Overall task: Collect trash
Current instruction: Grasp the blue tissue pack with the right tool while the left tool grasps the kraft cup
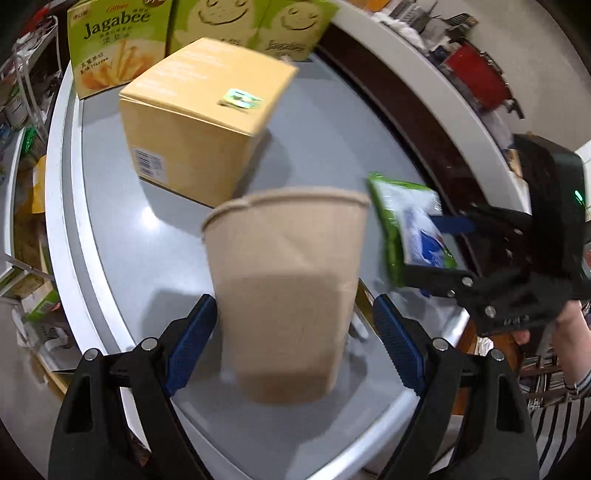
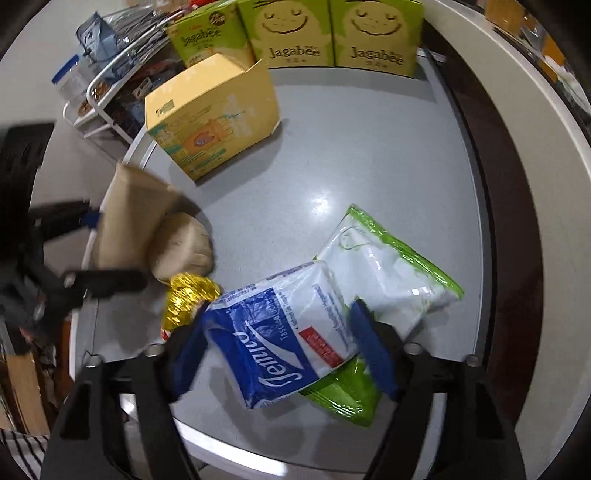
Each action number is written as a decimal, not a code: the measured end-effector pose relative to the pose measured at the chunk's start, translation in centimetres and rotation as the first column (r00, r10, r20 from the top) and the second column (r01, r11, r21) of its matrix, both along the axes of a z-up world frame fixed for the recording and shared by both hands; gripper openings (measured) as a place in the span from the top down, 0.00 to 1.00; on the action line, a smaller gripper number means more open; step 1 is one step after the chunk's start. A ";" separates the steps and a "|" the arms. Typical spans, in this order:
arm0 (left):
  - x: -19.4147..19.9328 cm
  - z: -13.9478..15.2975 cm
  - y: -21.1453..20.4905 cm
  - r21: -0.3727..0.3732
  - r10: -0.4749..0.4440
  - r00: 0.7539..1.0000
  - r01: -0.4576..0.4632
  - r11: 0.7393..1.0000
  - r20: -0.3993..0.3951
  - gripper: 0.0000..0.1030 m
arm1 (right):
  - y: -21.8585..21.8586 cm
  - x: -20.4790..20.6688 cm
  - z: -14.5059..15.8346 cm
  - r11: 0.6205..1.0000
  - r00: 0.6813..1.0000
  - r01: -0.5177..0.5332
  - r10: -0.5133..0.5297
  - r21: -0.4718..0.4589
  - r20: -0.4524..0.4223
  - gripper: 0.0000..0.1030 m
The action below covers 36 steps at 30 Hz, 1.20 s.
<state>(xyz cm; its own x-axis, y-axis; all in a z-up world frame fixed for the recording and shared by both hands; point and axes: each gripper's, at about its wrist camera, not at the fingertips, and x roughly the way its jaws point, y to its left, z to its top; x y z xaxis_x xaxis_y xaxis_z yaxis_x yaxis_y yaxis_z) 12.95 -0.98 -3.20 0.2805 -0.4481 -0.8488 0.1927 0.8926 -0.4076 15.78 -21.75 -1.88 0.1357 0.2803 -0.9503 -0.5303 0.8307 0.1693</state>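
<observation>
A dented brown paper cup (image 1: 284, 288) hangs tilted over the table's near edge, with my left gripper (image 1: 295, 306) shut on it. From the right wrist view the cup (image 2: 147, 214) shows its underside. A blue and white tissue pack (image 2: 280, 332) lies on a green and white bag (image 2: 388, 266) on the grey table (image 2: 369, 147). My right gripper (image 2: 279, 321) stands open, its blue pads flanking the tissue pack at its edges. In the left wrist view the right gripper (image 1: 421, 247) is around both packs (image 1: 410, 221). A gold foil wrapper (image 2: 188, 299) lies beside the tissue pack.
A yellow carton (image 1: 199, 122) stands mid-table, with green Jagabee boxes (image 2: 373, 33) lined up behind it. A white wire rack (image 2: 103, 85) with packets is beyond the table's left edge. A dark gap (image 2: 498, 221) runs along the right side. A person's hand (image 1: 569, 332) grips the right tool.
</observation>
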 end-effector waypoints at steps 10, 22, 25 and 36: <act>1.0 -0.2 0.7 -0.029 0.103 0.994 -0.104 0.994 -0.044 0.15 | -0.3 -1.6 0.9 0.997 0.997 -0.072 0.073 -0.019 0.038 0.10; 1.1 -1.7 0.7 -0.002 0.158 0.985 -0.159 0.987 -0.062 0.15 | 1.5 -1.7 0.1 0.977 0.978 -0.173 0.185 -0.128 0.091 0.10; 0.9 -1.6 1.2 -0.028 0.159 0.985 -0.161 0.987 -0.070 0.15 | 1.4 -1.5 -0.2 0.974 0.978 -0.185 0.195 -0.132 0.069 0.10; 0.7 -1.6 1.4 0.013 0.210 0.976 -0.210 0.978 -0.050 0.15 | 1.4 -2.0 -0.3 0.977 0.981 -0.179 0.186 -0.113 0.060 0.11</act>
<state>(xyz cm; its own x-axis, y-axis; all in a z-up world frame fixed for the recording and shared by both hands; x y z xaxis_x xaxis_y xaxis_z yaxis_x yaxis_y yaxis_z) 13.62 0.45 -4.79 0.3244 -0.3773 -0.8674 -0.0202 0.9140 -0.4052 13.82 -20.38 -2.14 0.1585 0.2044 -0.9660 -0.6822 0.7299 0.0425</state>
